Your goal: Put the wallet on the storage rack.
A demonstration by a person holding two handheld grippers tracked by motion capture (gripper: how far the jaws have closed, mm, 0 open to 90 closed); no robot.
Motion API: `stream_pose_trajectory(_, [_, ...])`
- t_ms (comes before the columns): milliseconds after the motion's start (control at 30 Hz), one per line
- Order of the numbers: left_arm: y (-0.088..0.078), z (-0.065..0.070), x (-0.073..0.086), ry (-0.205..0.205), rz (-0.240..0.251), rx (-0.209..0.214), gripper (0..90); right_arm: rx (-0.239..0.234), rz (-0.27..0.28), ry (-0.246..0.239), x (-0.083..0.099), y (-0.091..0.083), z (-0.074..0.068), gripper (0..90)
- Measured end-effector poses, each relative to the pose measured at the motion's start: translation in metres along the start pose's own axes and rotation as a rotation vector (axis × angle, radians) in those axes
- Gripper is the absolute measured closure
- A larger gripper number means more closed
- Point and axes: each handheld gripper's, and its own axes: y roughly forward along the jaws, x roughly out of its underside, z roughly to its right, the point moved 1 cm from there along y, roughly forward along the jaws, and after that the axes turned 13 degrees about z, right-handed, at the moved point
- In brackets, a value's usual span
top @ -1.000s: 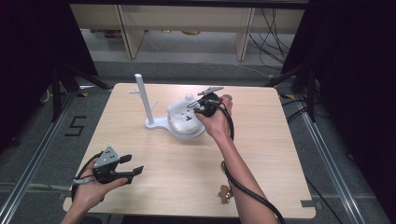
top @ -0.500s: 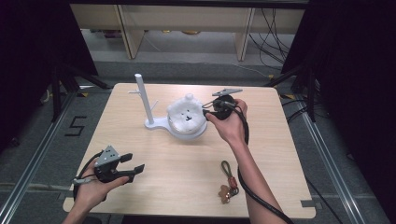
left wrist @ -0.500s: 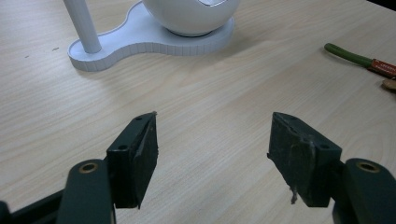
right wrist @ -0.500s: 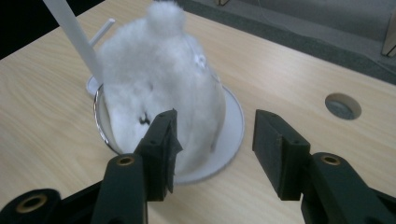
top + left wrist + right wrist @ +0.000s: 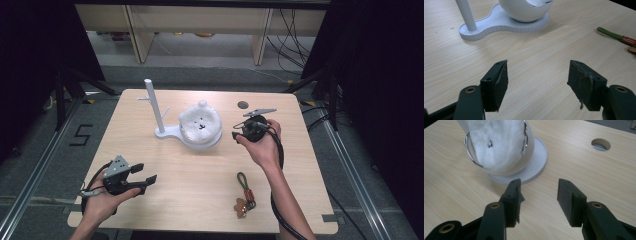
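Jaws of the right gripper [image 5: 239, 134] have just been closing but stand apart, empty — just right of the plush bear [image 5: 200, 121] in its white bowl [image 5: 205, 142] mid-table; left gripper [image 5: 146, 181] released, near-left.

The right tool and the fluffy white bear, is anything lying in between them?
No. In the high view, bare table separates the right tool from the fluffy bear.

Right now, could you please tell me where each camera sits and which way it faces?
High view: above the person's side, facing forward and down on the light wooden table; both forearms show.
Left gripper view: rides the left tongs, facing the white plastic stand.
Right gripper view: rides the right tongs, facing the white fluffy toy.
All share the stand.
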Motion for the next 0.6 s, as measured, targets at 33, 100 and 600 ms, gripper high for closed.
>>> stream_pose_trajectory(33, [0.000, 0.000, 0.000, 0.000, 0.000, -0.001, 31.8, -0.010, 0.008, 0.012, 0.003, -0.001, 0.000, 54.7])
stream_pose_trajectory(100, [0.000, 0.000, 0.000, -0.003, 0.000, -0.008, 31.8, -0.015, -0.006, 0.016, 0.007, -0.005, 0.002, 54.3])
stream_pose_trajectory(600, [0.008, 0.000, 0.001, -0.020, 0.010, 0.003, 32.0, 0.022, -0.069, 0.094, 0.056, -0.029, 0.011, 50.1])
